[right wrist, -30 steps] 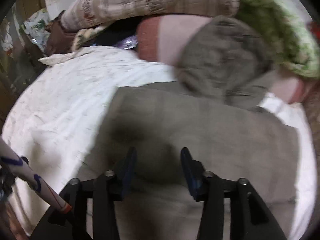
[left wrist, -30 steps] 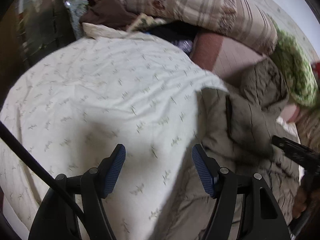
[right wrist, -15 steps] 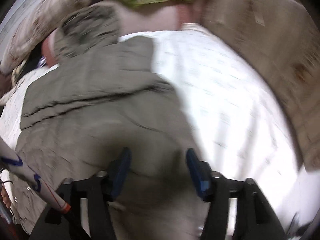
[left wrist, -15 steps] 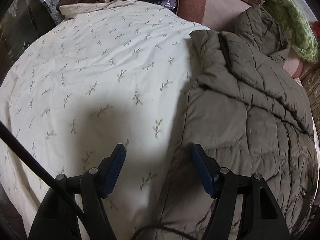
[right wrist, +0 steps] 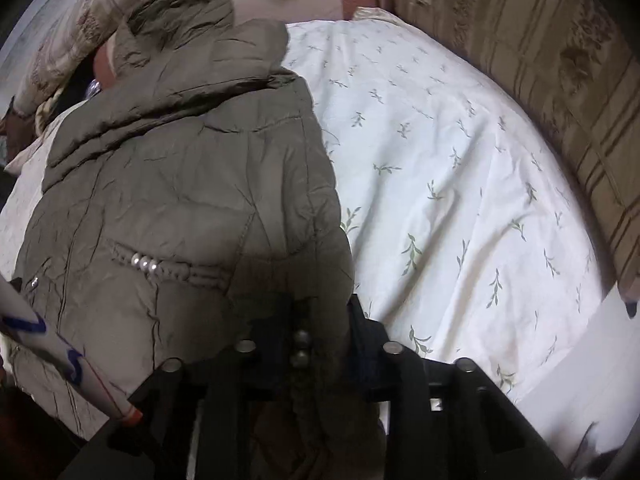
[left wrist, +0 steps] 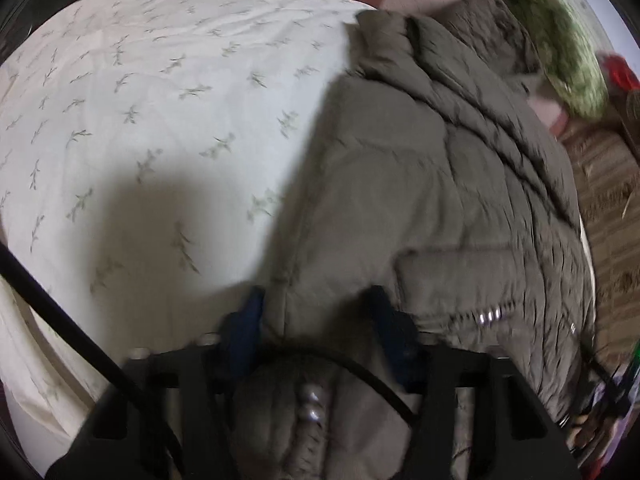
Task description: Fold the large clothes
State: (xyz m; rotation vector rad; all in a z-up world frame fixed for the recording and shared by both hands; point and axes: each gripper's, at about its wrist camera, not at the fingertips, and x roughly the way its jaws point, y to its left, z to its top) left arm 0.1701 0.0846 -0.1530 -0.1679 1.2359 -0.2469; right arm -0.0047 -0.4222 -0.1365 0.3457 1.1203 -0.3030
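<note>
Already both claws have a bite on the bottom hem of the olive padded jacket (right wrist: 176, 184), which lies spread lengthwise on the bed, on a cream sheet (right wrist: 460, 168) printed with small leaf sprigs, its collar pointing away towards the pile of bedding at the head. The left claw (left wrist: 316, 320) has just been closing, and puffy hem fabric is bunched between its blue pads at the jacket's left lower corner. The right claw (right wrist: 316, 324) has likewise just been closing and pinches the right lower corner, where a couple of metal snaps sit in the gathered cloth.

As for progress, the jacket looks narrow and compact across, with its side edges tucked in and no sleeve lying out on the sheet, so the lengthwise folding seems done, though the left view is blurred. What appears to be left is the crosswise fold: carrying the hem up towards the collar, then squaring the bundle.
</note>
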